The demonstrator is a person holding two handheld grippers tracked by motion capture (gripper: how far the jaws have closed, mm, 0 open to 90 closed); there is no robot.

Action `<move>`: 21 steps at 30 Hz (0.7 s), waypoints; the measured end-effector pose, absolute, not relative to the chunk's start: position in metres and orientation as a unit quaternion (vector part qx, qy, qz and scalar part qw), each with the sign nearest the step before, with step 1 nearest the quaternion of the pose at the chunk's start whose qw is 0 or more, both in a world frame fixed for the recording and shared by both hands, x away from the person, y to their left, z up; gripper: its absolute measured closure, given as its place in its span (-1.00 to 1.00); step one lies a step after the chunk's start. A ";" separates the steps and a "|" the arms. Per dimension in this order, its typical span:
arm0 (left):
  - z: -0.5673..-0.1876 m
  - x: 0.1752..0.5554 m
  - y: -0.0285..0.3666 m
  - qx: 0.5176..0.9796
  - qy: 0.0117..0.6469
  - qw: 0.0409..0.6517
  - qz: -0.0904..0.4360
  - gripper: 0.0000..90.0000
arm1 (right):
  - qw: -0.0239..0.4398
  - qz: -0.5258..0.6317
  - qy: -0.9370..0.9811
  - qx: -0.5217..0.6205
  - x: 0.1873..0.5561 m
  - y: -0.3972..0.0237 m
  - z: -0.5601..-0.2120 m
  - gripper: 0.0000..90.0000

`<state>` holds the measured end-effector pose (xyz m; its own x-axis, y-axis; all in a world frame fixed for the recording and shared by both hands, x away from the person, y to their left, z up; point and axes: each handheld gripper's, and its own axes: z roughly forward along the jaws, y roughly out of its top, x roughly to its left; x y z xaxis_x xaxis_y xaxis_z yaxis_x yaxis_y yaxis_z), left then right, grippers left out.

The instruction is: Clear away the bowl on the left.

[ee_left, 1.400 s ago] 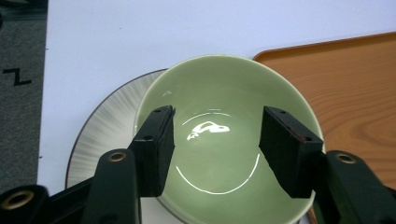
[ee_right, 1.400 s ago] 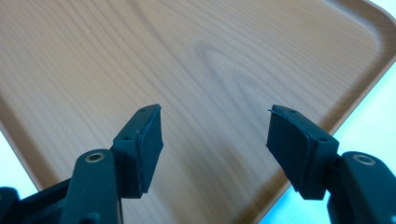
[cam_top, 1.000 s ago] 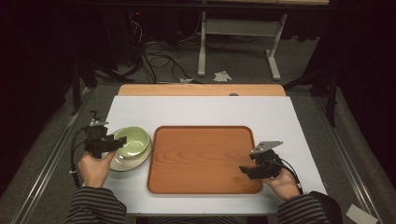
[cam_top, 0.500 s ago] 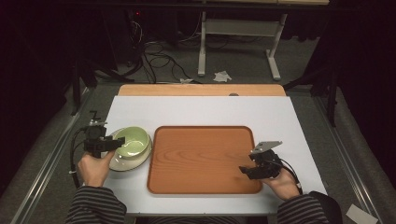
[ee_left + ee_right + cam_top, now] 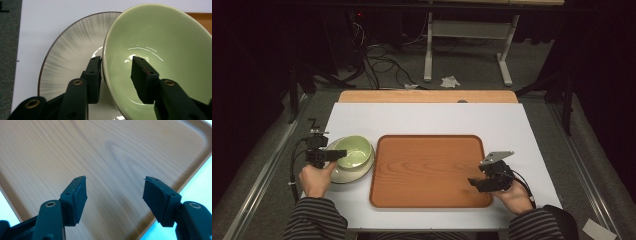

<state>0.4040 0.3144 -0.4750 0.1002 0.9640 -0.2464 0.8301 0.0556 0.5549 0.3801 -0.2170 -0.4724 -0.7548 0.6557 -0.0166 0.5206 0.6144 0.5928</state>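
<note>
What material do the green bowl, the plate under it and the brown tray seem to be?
Green bowl: likely glazed ceramic, with glossy highlights. Plate: likely ceramic, shiny centre, fine radial streaks, dark rim. Tray: wood or wood-look laminate, smooth with grain; cannot tell which.

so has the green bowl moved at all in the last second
No. The green bowl sits on the plate, same gap to the tray.

Cables [image 5: 379, 57] and perhaps crumpled paper [image 5: 450, 81] on floor [image 5: 472, 80]
</note>
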 end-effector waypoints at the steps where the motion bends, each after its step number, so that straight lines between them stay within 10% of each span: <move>1: -0.476 0.405 0.314 0.679 0.662 0.298 0.111 0.40 | 0.117 0.290 0.891 0.330 0.380 -0.217 -0.472 -0.17; 21: -0.479 0.412 0.321 0.659 0.685 0.300 0.073 0.85 | 0.117 0.289 0.892 0.328 0.381 -0.216 -0.473 -0.17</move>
<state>0.4120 0.3207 -0.4793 0.0497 0.9478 -0.3151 0.8601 0.1198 0.4958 0.3807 -0.2163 -0.4732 -0.7573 0.6527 -0.0199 0.5172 0.6182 0.5919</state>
